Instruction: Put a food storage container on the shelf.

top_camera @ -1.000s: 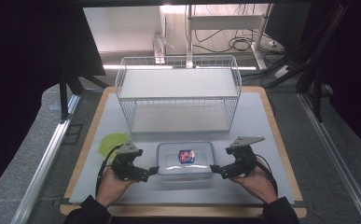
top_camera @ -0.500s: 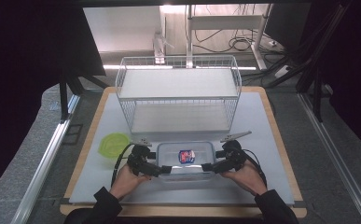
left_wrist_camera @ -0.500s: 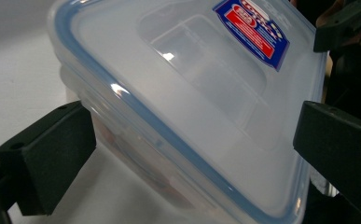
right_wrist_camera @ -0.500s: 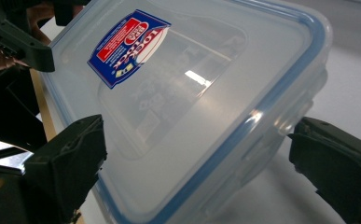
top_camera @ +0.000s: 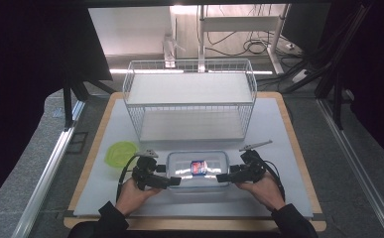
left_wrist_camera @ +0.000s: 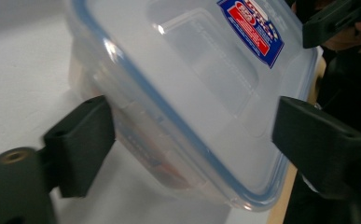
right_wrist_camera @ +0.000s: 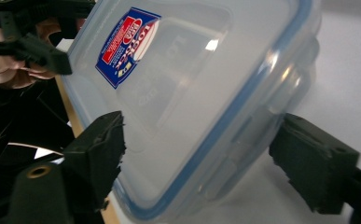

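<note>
A: Start at your left gripper (top_camera: 175,181). How do its jaws stand?

B: Spread apart, one on each side of the clear lidded container (left_wrist_camera: 187,88), at its short end. In the left gripper view one jaw seems to touch the side wall under the blue-sealed rim; the other stands just off it. Not clamped.

A: And your right gripper (top_camera: 223,177)?

B: The same at the opposite short end: jaws wide, the container (right_wrist_camera: 192,93) between them, neither pressing in.

A: Where does the container sit?

B: On the white mat of the desk (top_camera: 279,129), near your edge, between your two hands, with the wire basket (top_camera: 189,101) behind it and a green lid (top_camera: 120,153) to its left.

A: How will it handle?

B: I judge it stiff plastic, smooth and glossy, so likely slippery under hard jaws. It looks light; the contents are hard to make out through the walls. Take hold low on the end walls, under the rim or by the latch flaps, where the lip can stop it sliding. Squeeze evenly from both ends and keep it level.
</note>
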Available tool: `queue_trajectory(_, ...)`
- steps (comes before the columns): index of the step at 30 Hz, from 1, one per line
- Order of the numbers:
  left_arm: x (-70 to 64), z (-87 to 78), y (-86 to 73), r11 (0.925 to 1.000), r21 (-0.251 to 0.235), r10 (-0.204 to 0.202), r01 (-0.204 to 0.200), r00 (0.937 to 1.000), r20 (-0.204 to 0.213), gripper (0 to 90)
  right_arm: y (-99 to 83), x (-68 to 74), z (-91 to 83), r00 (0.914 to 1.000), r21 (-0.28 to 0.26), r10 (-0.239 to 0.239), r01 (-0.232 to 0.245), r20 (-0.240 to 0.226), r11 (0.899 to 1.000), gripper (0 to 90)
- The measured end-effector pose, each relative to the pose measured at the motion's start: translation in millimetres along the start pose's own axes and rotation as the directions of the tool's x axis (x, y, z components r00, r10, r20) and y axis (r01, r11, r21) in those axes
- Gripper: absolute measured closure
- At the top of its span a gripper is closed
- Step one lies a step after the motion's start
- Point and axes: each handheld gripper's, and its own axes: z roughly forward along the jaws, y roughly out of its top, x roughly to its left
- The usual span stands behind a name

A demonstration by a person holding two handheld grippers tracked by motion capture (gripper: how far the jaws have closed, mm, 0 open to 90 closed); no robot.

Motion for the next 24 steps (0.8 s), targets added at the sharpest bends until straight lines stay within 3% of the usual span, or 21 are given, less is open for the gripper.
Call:
queue_trajectory(5,-10.3,-7.5,-7.7,0.9993,-0.002,0.037,-0.037,0.9992,-0.018,23.8,-6.5,4.3,-10.4,0.9999,-0.027,0.009,-0.009,-0.008,1.0,32.7)
queue_trajectory(7,-12.1,-12.3,-10.8,0.9995,-0.027,0.017,-0.017,0.9998,-0.014,33.4,-9.5,6.4,-15.3,0.9999,-0.04,-0.002,0.002,-0.01,0.999,38.5)
queue_trajectory(11,-9.7,-20.0,-17.4,0.9977,-0.065,-0.016,0.018,0.9995,0.027,42.8,-16.3,9.9,-20.6,0.9999,-0.068,0.001,-0.003,-0.015,0.998,44.1)
queue_trajectory(15,-13.3,-20.6,-17.5,0.9965,-0.078,-0.028,0.029,0.9995,0.013,44.2,-20.0,15.5,-22.2,0.9999,-0.079,-0.008,0.009,0.007,0.997,44.5)
queue_trajectory(18,-13.8,-20.3,-15.9,0.9955,-0.084,-0.043,0.043,0.9991,0.007,45.4,-22.6,16.7,-22.4,0.9999,-0.099,0.011,-0.01,0.012,0.995,45.2)
queue_trajectory(21,-18.3,-21.7,-12.4,0.9955,-0.093,-0.018,0.014,0.999,-0.041,48.0,-23.5,17.5,-23.8,0.9993,-0.133,0.033,-0.03,0.016,0.991,48.9)
queue_trajectory(24,-16.9,-21.9,-10.1,0.9945,-0.103,-0.022,0.017,0.9985,-0.049,49.6,-23.0,21.3,-24.9,0.9987,-0.16,-0.008,0.016,0.05,0.987,49.8)
